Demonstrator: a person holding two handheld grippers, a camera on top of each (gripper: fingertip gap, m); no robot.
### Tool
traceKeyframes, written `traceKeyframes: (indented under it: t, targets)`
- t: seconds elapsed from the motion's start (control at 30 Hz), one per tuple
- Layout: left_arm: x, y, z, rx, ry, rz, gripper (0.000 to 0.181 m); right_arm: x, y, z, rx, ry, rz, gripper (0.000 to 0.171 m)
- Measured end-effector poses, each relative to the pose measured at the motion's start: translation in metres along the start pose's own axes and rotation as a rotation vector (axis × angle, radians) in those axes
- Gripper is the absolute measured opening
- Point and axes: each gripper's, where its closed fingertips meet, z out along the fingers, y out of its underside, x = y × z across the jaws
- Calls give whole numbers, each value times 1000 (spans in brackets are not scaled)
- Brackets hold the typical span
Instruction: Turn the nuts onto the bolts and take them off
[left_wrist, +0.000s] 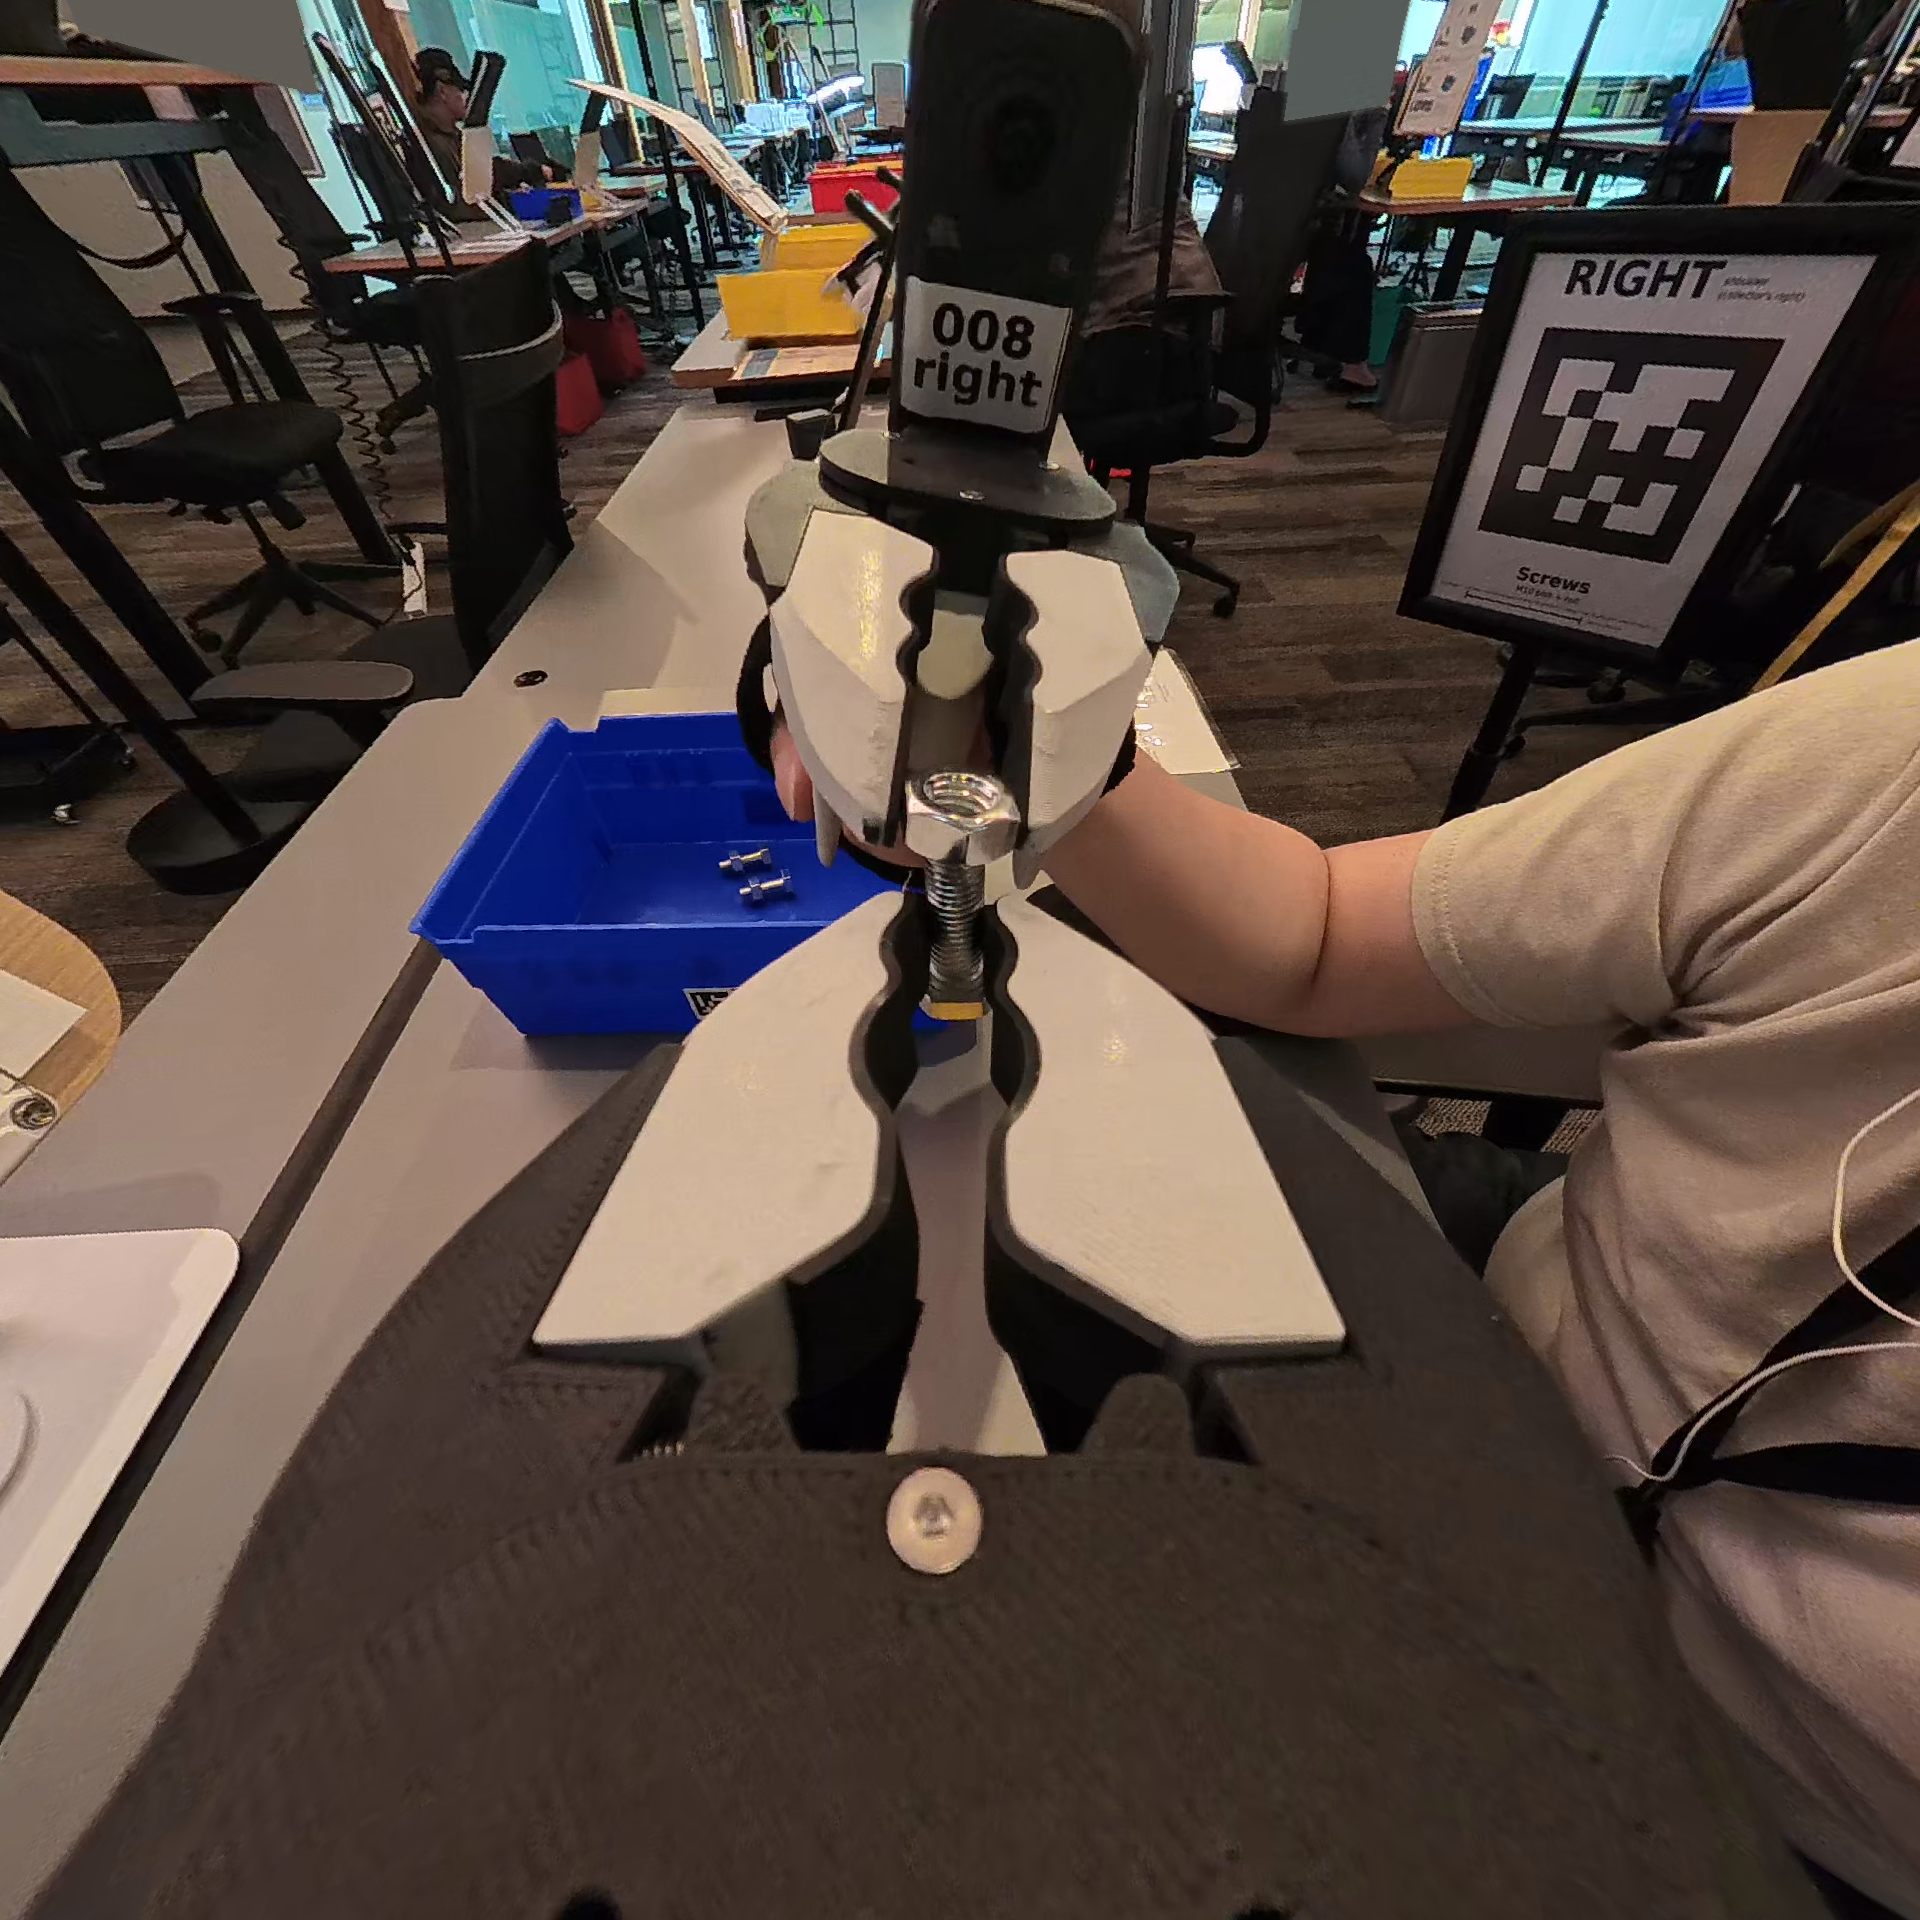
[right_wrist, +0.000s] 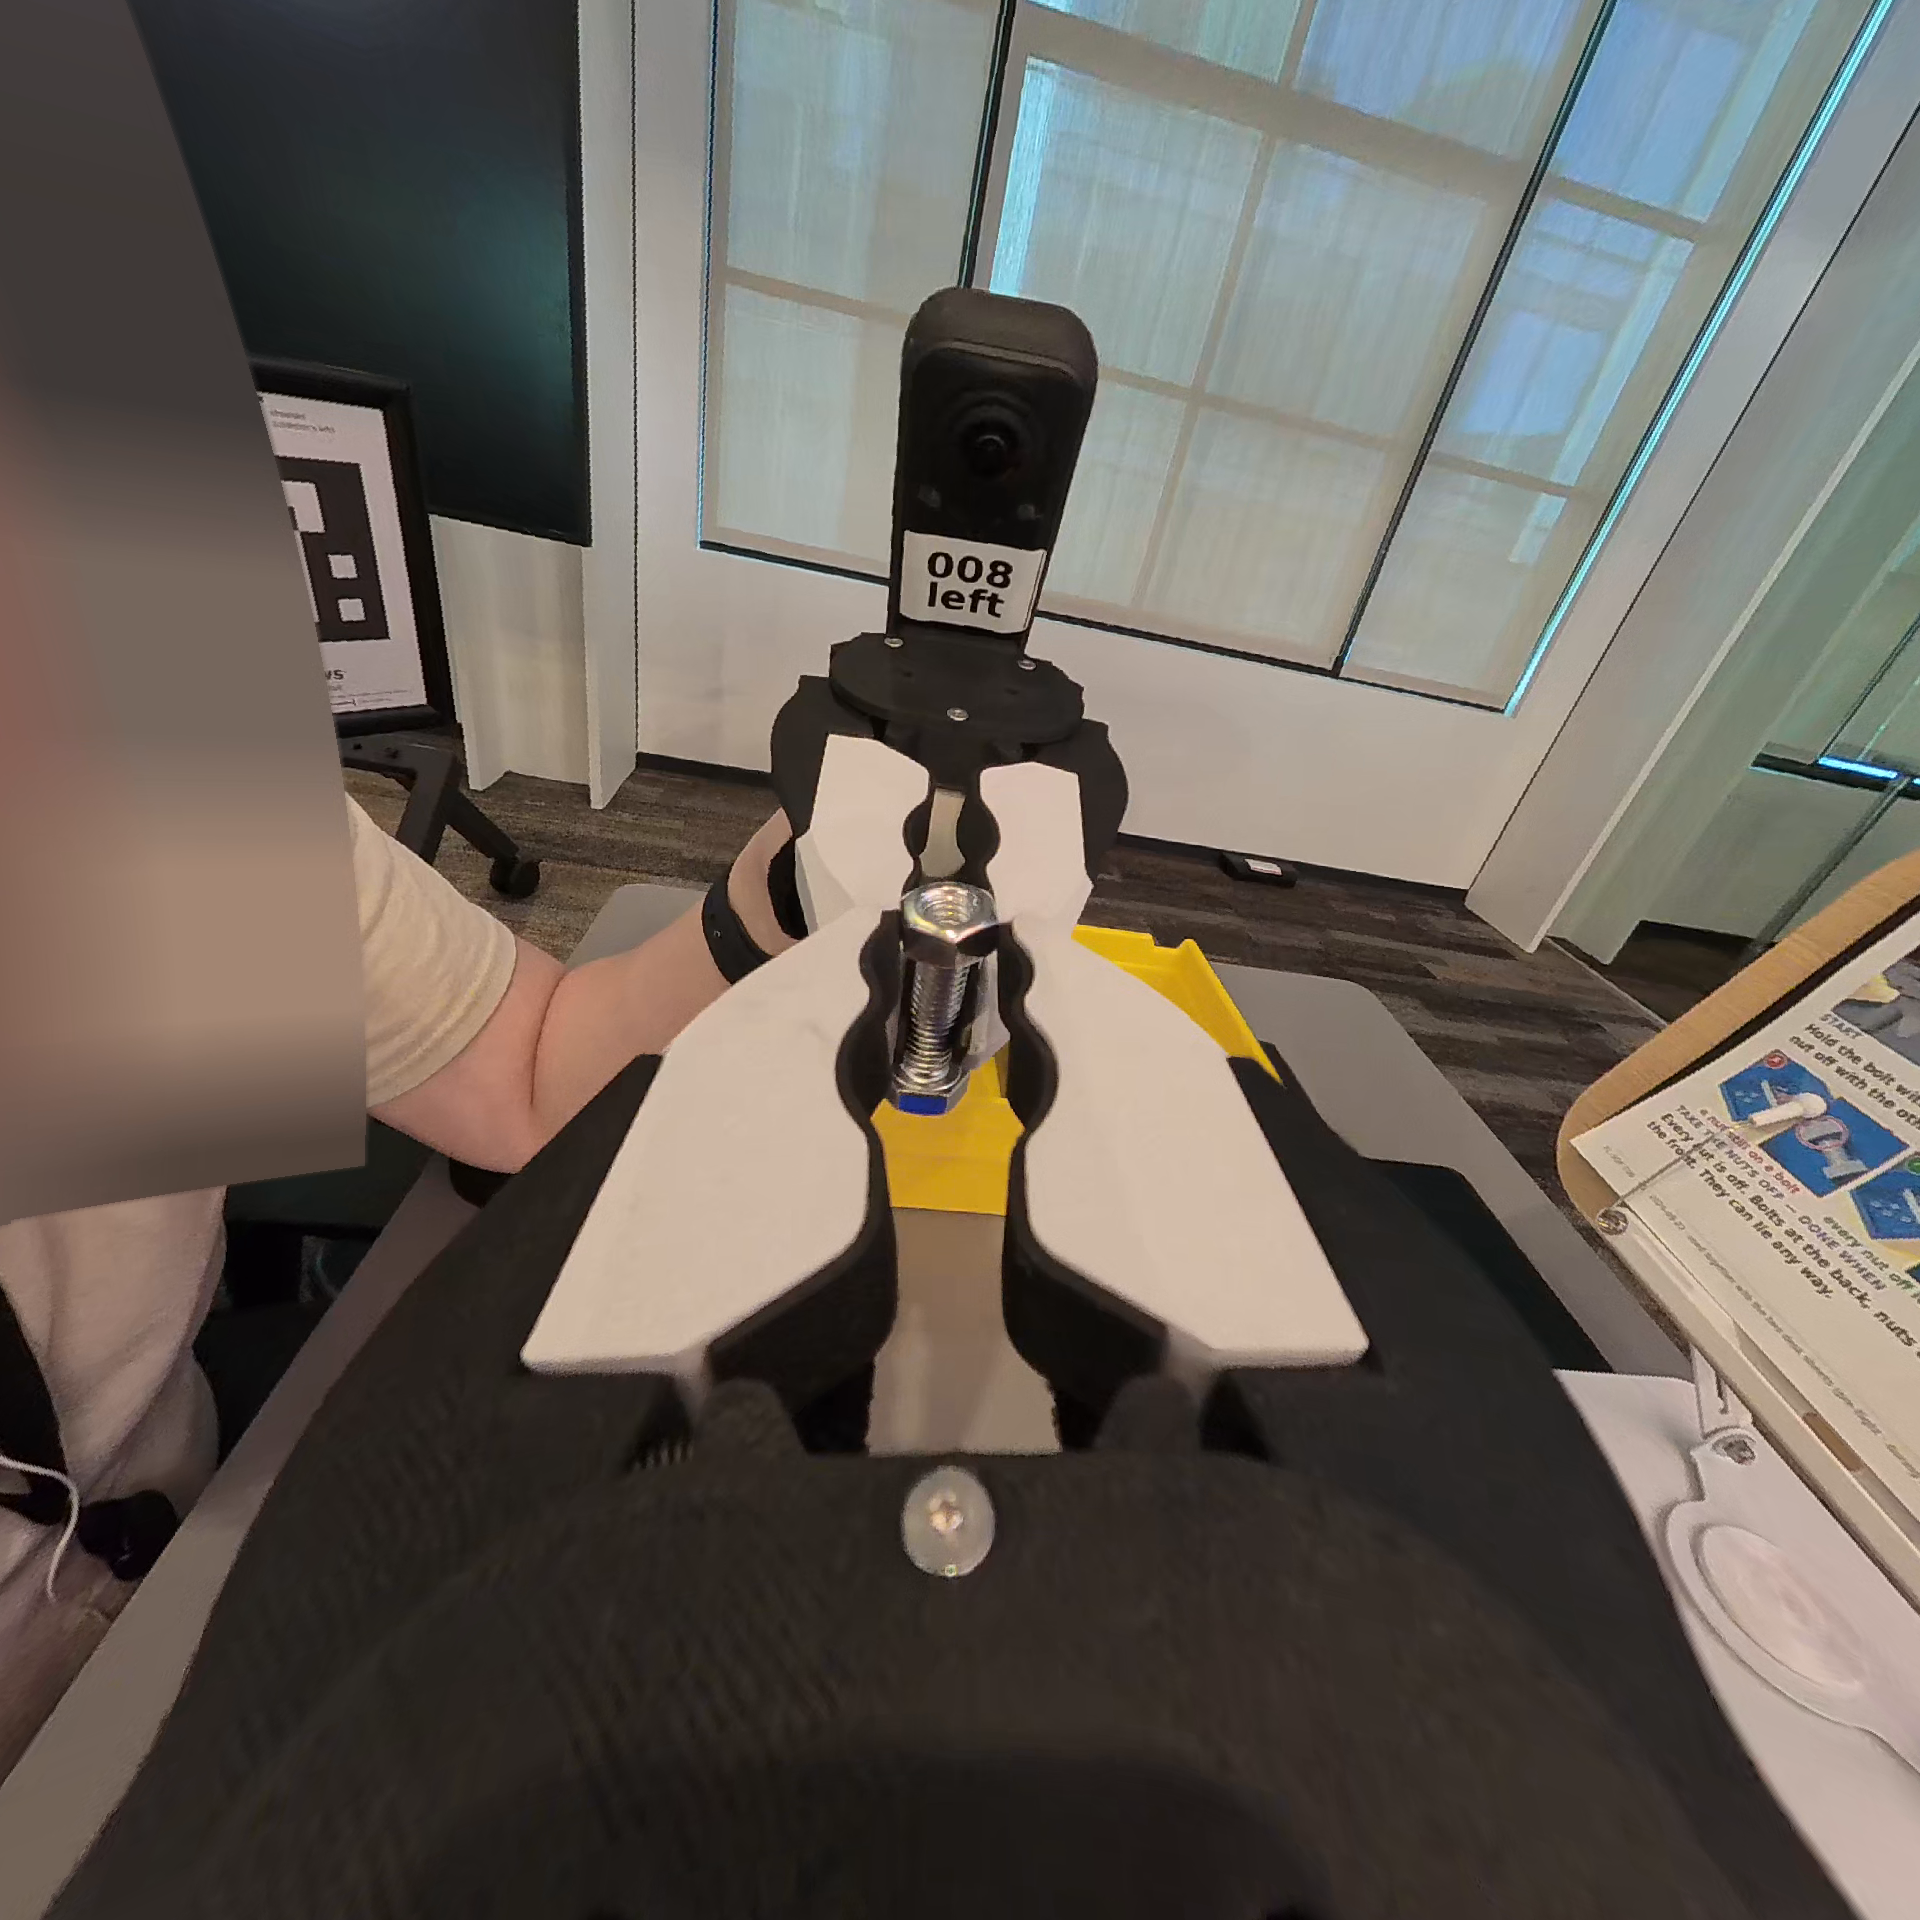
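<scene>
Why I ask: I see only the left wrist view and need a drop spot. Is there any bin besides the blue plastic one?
Observer: Yes. A yellow plastic bin sits on the grey table, beyond the upright steel bolt the left gripper clamps.
Operator: Is it near the hex nut in the right gripper?
Observer: It shows just under the bolt's head, between the right gripper's fingers.
Operator: Anything else there?
Observer: A black-framed marker sign on a stand, left of a large window.

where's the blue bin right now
In the left wrist view the blue bin sits on the table, left of centre, just beyond the left claw and below-left of the right claw.
</scene>
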Motion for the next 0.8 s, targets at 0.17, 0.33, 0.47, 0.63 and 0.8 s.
traceKeyframes:
  t: [0.17,0.33,0.47,0.63,0.8]
  targets:
    - [-3,3,1,-27,-44,34,9,2,4,0,-37,-10,117,18]
    - [-9,8,1,-73,-99,59,9,7,10,-1,-76,-15,293,17]
    - [-12,11,4,-86,-97,24,9,9,14,-3,-113,22,238,17]
    - [-18,17,7,-115,-135,23,9,15,21,-5,-194,113,196,18]
    - [-25,16,7,-103,-173,2,9,22,21,-5,-200,194,221,18]
